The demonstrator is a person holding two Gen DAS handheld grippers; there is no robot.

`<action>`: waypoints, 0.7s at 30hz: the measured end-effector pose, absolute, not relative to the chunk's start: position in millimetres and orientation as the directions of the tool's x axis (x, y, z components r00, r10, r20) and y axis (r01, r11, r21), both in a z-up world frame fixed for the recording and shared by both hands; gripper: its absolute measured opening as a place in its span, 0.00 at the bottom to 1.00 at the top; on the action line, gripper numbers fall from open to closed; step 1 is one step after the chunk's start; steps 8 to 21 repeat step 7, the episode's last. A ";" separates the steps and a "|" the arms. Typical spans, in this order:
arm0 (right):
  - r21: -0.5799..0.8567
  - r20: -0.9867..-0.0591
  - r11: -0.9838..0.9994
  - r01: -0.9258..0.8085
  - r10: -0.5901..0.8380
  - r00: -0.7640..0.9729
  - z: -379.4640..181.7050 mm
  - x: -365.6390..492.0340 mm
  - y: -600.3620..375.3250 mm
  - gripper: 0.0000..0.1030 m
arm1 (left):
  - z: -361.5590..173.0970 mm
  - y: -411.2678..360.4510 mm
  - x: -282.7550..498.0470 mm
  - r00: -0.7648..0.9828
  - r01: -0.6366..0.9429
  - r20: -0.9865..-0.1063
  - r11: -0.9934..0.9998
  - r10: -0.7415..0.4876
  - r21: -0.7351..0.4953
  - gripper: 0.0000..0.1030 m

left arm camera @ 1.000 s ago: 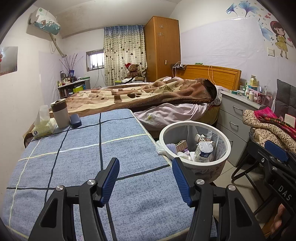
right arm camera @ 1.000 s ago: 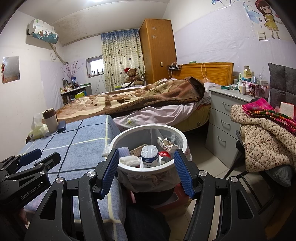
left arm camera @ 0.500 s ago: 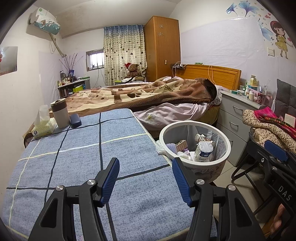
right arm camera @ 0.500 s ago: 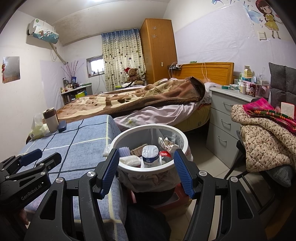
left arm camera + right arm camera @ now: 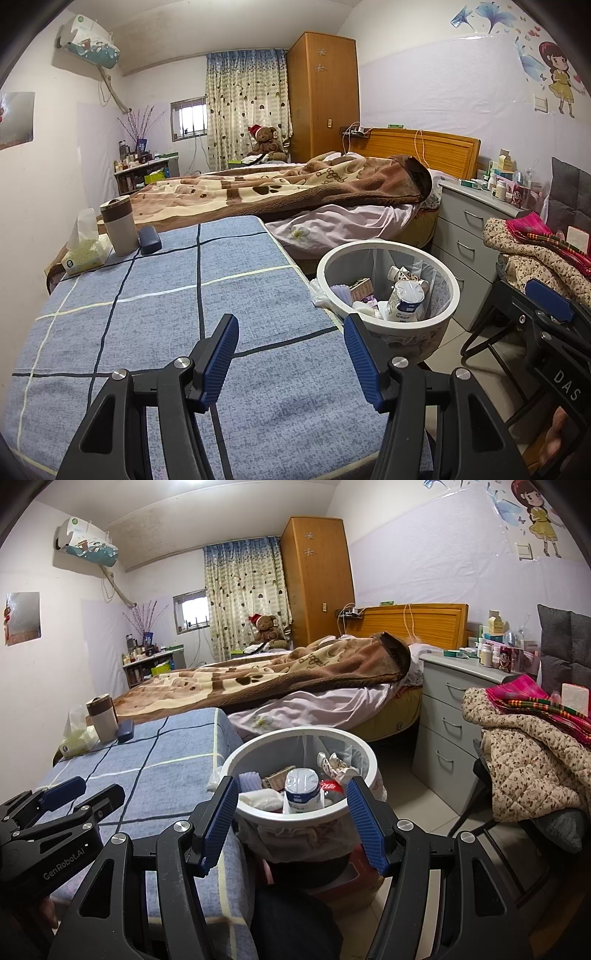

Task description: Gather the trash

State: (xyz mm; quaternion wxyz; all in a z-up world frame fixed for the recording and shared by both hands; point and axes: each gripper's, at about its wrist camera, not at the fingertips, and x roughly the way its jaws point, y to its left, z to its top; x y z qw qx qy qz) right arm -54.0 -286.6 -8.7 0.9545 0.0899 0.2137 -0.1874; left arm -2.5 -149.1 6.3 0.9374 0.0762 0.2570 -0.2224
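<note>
Both hand-held grippers, left (image 5: 290,354) and right (image 5: 290,818), hang spread and empty; the trash sits in the bin (image 5: 360,749) beside the worktop (image 5: 147,317); the worktop appears cleared, so scan it before finishing.

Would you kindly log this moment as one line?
left hand-held gripper: open, empty, over blue checked tablecloth | right hand-held gripper: open, empty, facing white trash bin | bin: holds trash
</note>
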 end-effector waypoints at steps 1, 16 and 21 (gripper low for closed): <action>0.090 -0.442 0.913 0.398 -0.321 0.838 -8.9 -54.0 -287.0 0.61 | 6.2 -150.1 -2.7 0.768 0.456 -0.516 0.890 -0.378 0.027 0.57; 0.091 -0.442 0.913 0.397 -0.320 0.838 -8.5 -54.0 -286.1 0.61 | 5.9 -149.9 -2.7 0.769 0.453 -0.518 0.891 -0.375 0.029 0.57; 0.091 -0.442 0.913 0.397 -0.320 0.838 -8.5 -54.0 -286.1 0.61 | 5.9 -149.9 -2.7 0.769 0.453 -0.518 0.891 -0.375 0.029 0.57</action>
